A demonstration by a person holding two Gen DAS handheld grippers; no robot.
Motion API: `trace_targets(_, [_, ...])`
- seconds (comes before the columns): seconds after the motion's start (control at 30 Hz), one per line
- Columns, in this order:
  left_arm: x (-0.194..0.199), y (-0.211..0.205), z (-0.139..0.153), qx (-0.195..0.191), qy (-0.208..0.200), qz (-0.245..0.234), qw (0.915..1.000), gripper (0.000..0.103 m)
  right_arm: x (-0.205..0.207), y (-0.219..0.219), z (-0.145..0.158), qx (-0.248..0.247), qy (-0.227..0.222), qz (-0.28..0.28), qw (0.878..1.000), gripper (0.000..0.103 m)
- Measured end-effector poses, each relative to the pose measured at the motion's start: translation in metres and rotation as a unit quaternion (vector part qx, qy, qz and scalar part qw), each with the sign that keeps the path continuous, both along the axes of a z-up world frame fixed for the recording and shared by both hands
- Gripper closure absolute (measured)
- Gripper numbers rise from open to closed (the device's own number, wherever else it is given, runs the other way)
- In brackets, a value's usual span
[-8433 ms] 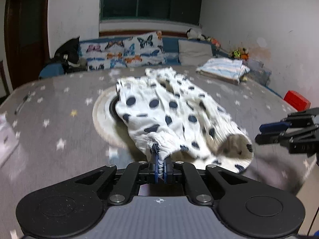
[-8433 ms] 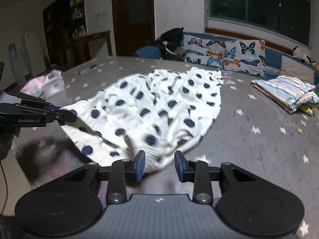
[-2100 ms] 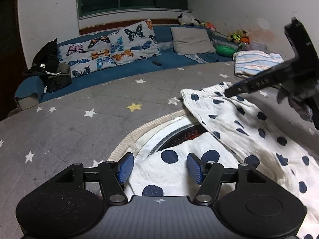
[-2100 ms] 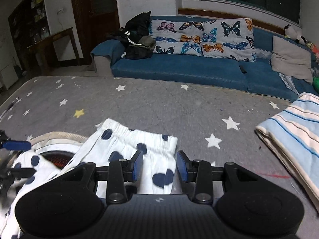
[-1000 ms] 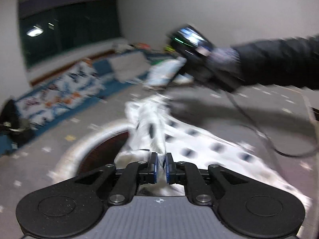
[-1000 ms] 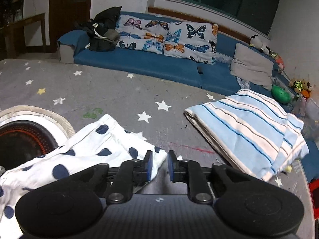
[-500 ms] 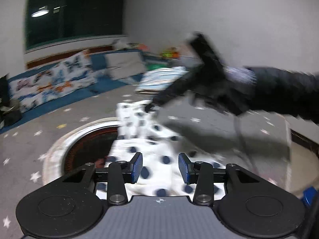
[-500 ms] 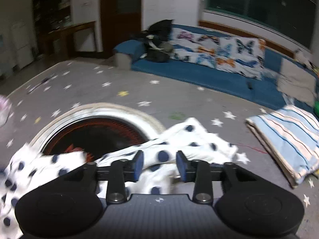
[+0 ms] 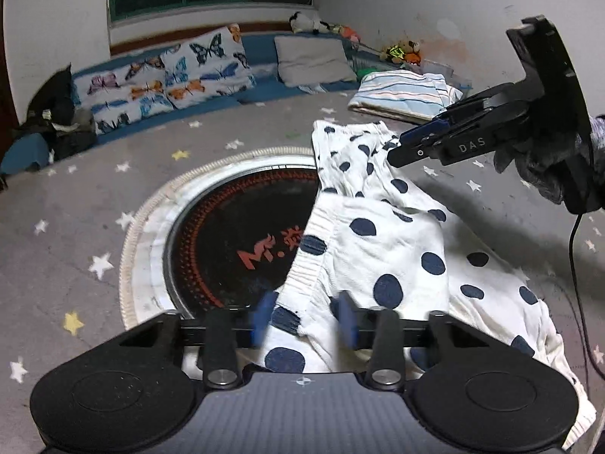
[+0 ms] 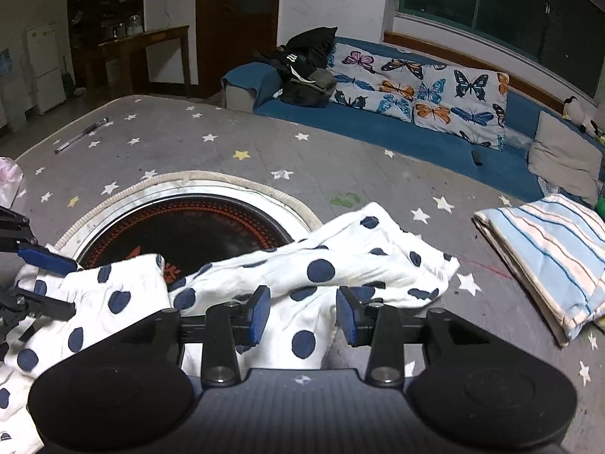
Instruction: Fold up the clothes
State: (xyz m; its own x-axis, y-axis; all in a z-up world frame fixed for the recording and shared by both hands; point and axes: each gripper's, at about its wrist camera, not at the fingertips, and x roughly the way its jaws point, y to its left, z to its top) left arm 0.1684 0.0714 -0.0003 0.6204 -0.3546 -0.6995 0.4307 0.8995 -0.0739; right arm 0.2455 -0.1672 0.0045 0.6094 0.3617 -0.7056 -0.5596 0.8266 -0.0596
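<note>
White trousers with navy dots (image 9: 397,242) lie folded on the grey star-print table, partly over the round hotplate. My left gripper (image 9: 304,319) is open, its fingers either side of the ribbed waistband at the near edge. My right gripper (image 10: 302,316) is open just above the folded trouser legs (image 10: 332,265); it also shows in the left wrist view (image 9: 419,143), over the far hem. The left gripper shows in the right wrist view (image 10: 41,280) at the left edge. Neither gripper holds cloth.
A round black hotplate (image 9: 242,234) with a white braided rim is set in the table. A folded striped blanket (image 10: 548,242) lies at the right. A pen (image 10: 81,135) lies far left. A blue sofa with butterfly cushions (image 10: 416,87) is behind.
Both grippers, shut on the cloth a second ago, have opened and let the trousers go. The cloth now lies folded over itself on the table.
</note>
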Motion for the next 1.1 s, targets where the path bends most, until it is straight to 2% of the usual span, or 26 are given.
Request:
trace_targets(0.1, [-0.005, 0.002, 0.004, 0.003, -0.014, 0.001, 0.9999, 0.082, 0.002, -0.001, -0.003, -0.002, 0.002, -0.003, 1.0, 0.065])
trace_targets(0.2, [-0.004, 0.003, 0.021, 0.03, -0.062, 0.0, 0.9976, 0.082, 0.004, -0.004, -0.004, -0.005, 0.002, -0.009, 1.0, 0.065])
trace_targets(0.3, [0.013, 0.013, 0.041, 0.063, -0.11, 0.017, 0.9917, 0.082, 0.01, -0.008, -0.006, -0.008, 0.001, -0.019, 1.0, 0.065])
trace_targets(0.4, [0.042, 0.025, 0.049, 0.111, -0.149, 0.043, 0.9816, 0.082, 0.017, -0.012, -0.007, -0.005, 0.002, -0.03, 1.0, 0.065])
trace_targets(0.5, [0.074, 0.038, 0.044, 0.178, -0.182, 0.077, 0.9639, 0.082, 0.024, -0.016, -0.008, -0.003, 0.003, -0.039, 0.999, 0.065])
trace_targets(0.7, [0.12, 0.063, 0.013, 0.241, -0.169, 0.124, 0.9475, 0.081, 0.04, -0.023, -0.011, 0.001, 0.004, -0.057, 0.998, 0.065])
trace_targets(0.8, [0.131, 0.068, -0.004, 0.271, -0.159, 0.135, 0.9397, 0.077, 0.053, -0.027, -0.013, 0.008, 0.007, -0.066, 0.998, 0.065])
trace_targets(0.83, [0.135, 0.07, -0.01, 0.281, -0.156, 0.139, 0.9368, 0.073, 0.057, -0.027, -0.013, 0.012, 0.01, -0.068, 0.998, 0.065])
trace_targets(0.9, [0.141, 0.074, -0.018, 0.295, -0.151, 0.147, 0.9318, 0.072, 0.068, -0.027, -0.015, 0.018, 0.016, -0.073, 0.997, 0.065])
trace_targets(1.0, [0.142, 0.078, -0.012, 0.279, -0.151, 0.16, 0.9346, 0.072, 0.086, -0.023, -0.018, 0.014, 0.016, -0.074, 0.997, 0.065])
trace_targets(1.1, [0.143, 0.074, -0.012, 0.254, -0.137, 0.15, 0.9456, 0.074, 0.101, -0.015, -0.024, 0.007, 0.022, -0.068, 0.997, 0.065])
